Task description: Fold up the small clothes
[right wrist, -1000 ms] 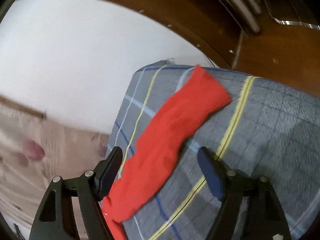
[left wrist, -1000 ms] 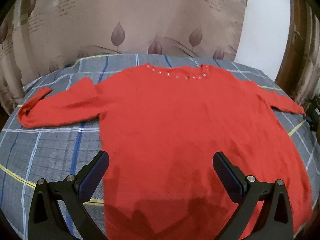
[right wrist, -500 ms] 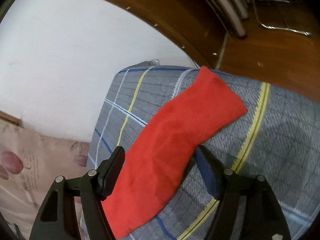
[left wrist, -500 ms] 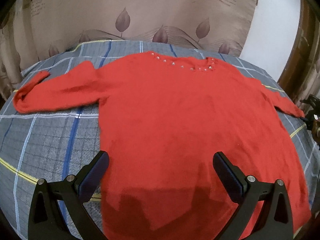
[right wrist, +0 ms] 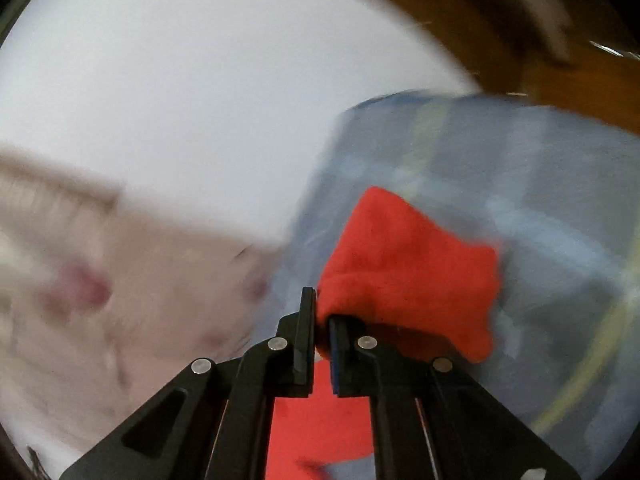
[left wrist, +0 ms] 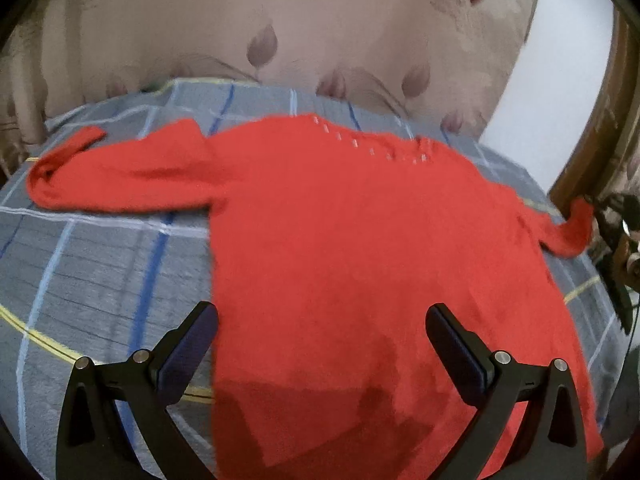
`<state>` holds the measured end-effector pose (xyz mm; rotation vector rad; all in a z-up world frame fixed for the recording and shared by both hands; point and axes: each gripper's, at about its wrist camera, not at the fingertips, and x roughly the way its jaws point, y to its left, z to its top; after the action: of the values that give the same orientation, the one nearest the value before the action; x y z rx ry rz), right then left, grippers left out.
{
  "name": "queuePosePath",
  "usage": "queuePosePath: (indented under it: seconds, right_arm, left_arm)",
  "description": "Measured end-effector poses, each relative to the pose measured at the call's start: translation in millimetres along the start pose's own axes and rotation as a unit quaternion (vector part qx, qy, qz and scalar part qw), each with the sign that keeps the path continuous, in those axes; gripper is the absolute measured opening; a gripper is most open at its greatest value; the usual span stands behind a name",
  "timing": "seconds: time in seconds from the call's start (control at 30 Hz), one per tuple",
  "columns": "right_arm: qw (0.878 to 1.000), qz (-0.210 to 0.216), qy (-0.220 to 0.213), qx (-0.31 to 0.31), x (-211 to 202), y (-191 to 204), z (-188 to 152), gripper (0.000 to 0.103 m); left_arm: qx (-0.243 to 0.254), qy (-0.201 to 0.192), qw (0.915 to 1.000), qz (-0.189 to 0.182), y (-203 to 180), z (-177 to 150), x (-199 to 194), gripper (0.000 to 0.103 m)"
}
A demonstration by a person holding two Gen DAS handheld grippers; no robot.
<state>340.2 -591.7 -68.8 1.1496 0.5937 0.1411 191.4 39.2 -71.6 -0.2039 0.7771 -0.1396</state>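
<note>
A red sweater (left wrist: 360, 248) with small studs along its neckline lies flat on a grey plaid bedspread (left wrist: 88, 272). Its left sleeve (left wrist: 112, 180) stretches out to the left. My left gripper (left wrist: 322, 338) hovers open over the sweater's lower body, nothing between its fingers. In the right wrist view my right gripper (right wrist: 322, 320) is shut on the cuff of the right sleeve (right wrist: 408, 268), which bunches up and hangs lifted above the bedspread (right wrist: 560, 208). The same raised sleeve end (left wrist: 576, 228) shows at the right edge of the left wrist view, next to the right gripper's dark body.
A beige curtain with leaf prints (left wrist: 280, 32) hangs behind the bed. A white wall (right wrist: 200, 80) and a brown wooden frame (right wrist: 540, 60) stand at the bed's right side. The bedspread's edge drops off near the lifted sleeve.
My right gripper closed on the right sleeve's end and lifted it off the bedspread, and that view is now blurred by motion. The left gripper stayed open, its view rolled slightly.
</note>
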Motion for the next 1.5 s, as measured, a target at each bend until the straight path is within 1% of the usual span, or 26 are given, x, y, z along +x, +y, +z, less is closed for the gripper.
queuePosePath:
  seconds: [0.07, 0.13, 0.27, 0.37, 0.43, 0.5, 0.6, 0.63, 0.67, 0.7, 0.73, 0.77, 0.8, 0.87, 0.93, 1.0, 1.07, 1.13, 1.17, 1.2, 1.27, 1.3, 1.37, 1.43, 1.47, 1.5]
  right_arm:
    - [0.998, 0.022, 0.031, -0.055, 23.7, 50.3, -28.0, 0.007]
    - [0.99, 0.049, 0.074, -0.109, 57.7, 103.7, -75.2, 0.007]
    - [0.962, 0.062, 0.17, -0.204, 134.7, 168.0, -194.6, 0.007]
    - [0.938, 0.048, 0.237, -0.248, 181.6, 178.8, -276.5, 0.007]
    - [0.92, 0.032, 0.273, -0.281, 204.4, 175.7, -328.0, 0.007]
    - [0.908, 0.029, 0.298, -0.293, 213.5, 164.9, -362.7, 0.007]
    - [0.886, 0.025, 0.319, -0.337, 210.8, 159.2, -387.6, 0.01]
    - [0.883, 0.025, 0.313, -0.35, 206.5, 160.9, -389.1, 0.011]
    - [0.88, 0.025, 0.311, -0.359, 204.4, 164.7, -387.9, 0.021]
    - [0.874, 0.036, 0.31, -0.372, 197.7, 168.1, -388.0, 0.042]
    - [0.872, 0.043, 0.306, -0.38, 193.4, 173.0, -386.1, 0.055]
    - [0.869, 0.05, 0.294, -0.395, 186.3, 177.2, -381.8, 0.073]
    - [0.863, 0.055, 0.273, -0.422, 178.3, 185.3, -378.5, 0.077]
    - [0.848, 0.035, 0.267, -0.457, 180.1, 198.6, -378.0, 0.077]
    - [0.837, 0.032, 0.293, -0.461, 194.3, 212.7, -373.8, 0.079]
    - [0.82, 0.043, 0.317, -0.475, 201.7, 224.0, -381.2, 0.079]
    - [0.795, 0.075, 0.329, -0.504, 198.7, 235.9, -398.1, 0.079]
    - [0.78, 0.12, 0.336, -0.513, 188.3, 242.5, -409.2, 0.078]
    - [0.782, 0.139, 0.338, -0.505, 183.7, 240.8, -408.2, 0.078]
    - [0.789, 0.149, 0.342, -0.489, 182.8, 237.1, -402.8, 0.078]
    - [0.814, 0.158, 0.348, -0.436, 179.5, 220.2, -383.5, 0.078]
    - [0.835, 0.152, 0.344, -0.402, 174.1, 204.4, -366.8, 0.078]
    - [0.858, 0.142, 0.327, -0.369, 158.6, 181.8, -343.0, 0.078]
    - [0.883, 0.121, 0.298, -0.343, 132.8, 152.4, -313.8, 0.079]
    - [0.892, 0.107, 0.283, -0.335, 117.7, 136.5, -299.4, 0.079]
    - [0.897, 0.095, 0.272, -0.334, 104.7, 125.6, -288.1, 0.079]
  left_arm:
    - [-0.003, -0.023, 0.9997, 0.004, 5.3, 4.9, -13.3, 0.103]
    - [-0.001, -0.033, 0.9993, 0.018, 11.6, 10.4, -23.3, 0.103]
    - [0.004, -0.041, 0.998, 0.048, 30.9, 21.9, -33.4, 0.103]
    - [-0.001, -0.032, 0.9975, 0.063, 45.4, 28.4, -30.5, 0.103]
    - [-0.013, -0.022, 0.9979, 0.059, 57.2, 30.7, -26.7, 0.103]
    - [-0.021, -0.02, 0.9979, 0.057, 65.4, 30.1, -24.5, 0.103]
    - [-0.026, -0.016, 0.998, 0.056, 74.0, 31.4, -18.2, 0.103]
    - [-0.028, -0.013, 0.9982, 0.052, 76.2, 32.3, -15.1, 0.103]
    - [-0.028, -0.01, 0.9984, 0.049, 77.5, 33.4, -12.0, 0.103]
    - [-0.028, -0.008, 0.9984, 0.048, 76.6, 34.2, -9.4, 0.103]
    - [-0.028, -0.004, 0.9984, 0.05, 77.0, 35.7, -6.1, 0.103]
    - [-0.028, -0.002, 0.9983, 0.051, 76.7, 36.7, -4.1, 0.103]
    - [-0.031, 0.001, 0.9981, 0.052, 77.1, 37.7, -2.0, 0.103]
    - [-0.045, 0.005, 0.9978, 0.048, 77.8, 38.1, 1.3, 0.103]
    - [-0.055, 0.009, 0.9975, 0.044, 78.7, 37.2, 2.6, 0.103]
    - [-0.064, 0.011, 0.9969, 0.045, 80.3, 36.6, 3.2, 0.103]
    - [-0.07, 0.01, 0.9963, 0.049, 82.4, 35.2, 1.3, 0.103]
    - [-0.072, 0.007, 0.9958, 0.057, 85.2, 34.3, -1.9, 0.103]
    - [-0.071, 0.007, 0.9957, 0.059, 86.5, 34.6, -2.4, 0.103]
    - [-0.07, 0.007, 0.9956, 0.061, 87.4, 34.8, -3.2, 0.103]
    - [-0.066, 0.006, 0.9958, 0.063, 87.6, 36.2, -4.6, 0.103]
    - [-0.062, 0.005, 0.9961, 0.063, 86.7, 37.2, -5.3, 0.103]
    - [-0.054, 0.0, 0.9969, 0.057, 85.2, 39.9, -5.4, 0.103]
    - [-0.044, 0.0, 0.9984, 0.037, 81.6, 43.7, -1.6, 0.103]
    - [-0.038, 0.003, 0.999, 0.022, 79.0, 46.2, 2.2, 0.103]
    - [-0.033, 0.007, 0.9994, 0.009, 76.6, 48.5, 6.1, 0.103]
